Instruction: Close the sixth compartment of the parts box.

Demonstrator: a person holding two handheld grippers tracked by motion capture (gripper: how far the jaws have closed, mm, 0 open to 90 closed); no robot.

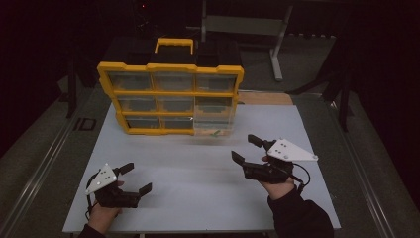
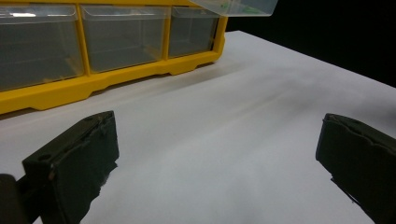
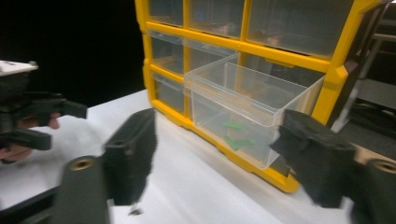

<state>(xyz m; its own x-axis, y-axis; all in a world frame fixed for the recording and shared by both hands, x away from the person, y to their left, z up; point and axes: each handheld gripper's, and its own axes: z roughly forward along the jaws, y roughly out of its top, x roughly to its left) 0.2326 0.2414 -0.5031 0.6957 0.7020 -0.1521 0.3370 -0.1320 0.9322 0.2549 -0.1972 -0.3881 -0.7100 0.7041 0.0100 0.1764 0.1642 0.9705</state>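
A yellow drawer cabinet (image 1: pixel 171 68) with clear drawers stands upright at the back of the white table (image 1: pixel 198 198). Its bottom right drawer (image 1: pixel 214 126) is pulled out toward me, with a few green pieces (image 1: pixel 215 133) in it. My right gripper (image 1: pixel 243 148) is held off the table just in front and to the right of that drawer, open, with nothing between its jaws. In the right gripper view the drawer (image 3: pixel 247 102) and green pieces (image 3: pixel 236 140) lie ahead of the right gripper (image 3: pixel 219 140). My left gripper (image 1: pixel 138 177) is open near the front left edge.
The left gripper view has the cabinet's bottom row (image 2: pixel 116 81) ahead, with bare table beyond the left gripper (image 2: pixel 217 140). A metal stand (image 1: pixel 277 49) rises behind the table and a wooden strip (image 1: pixel 265 98) lies at its back right. The surroundings are dark.
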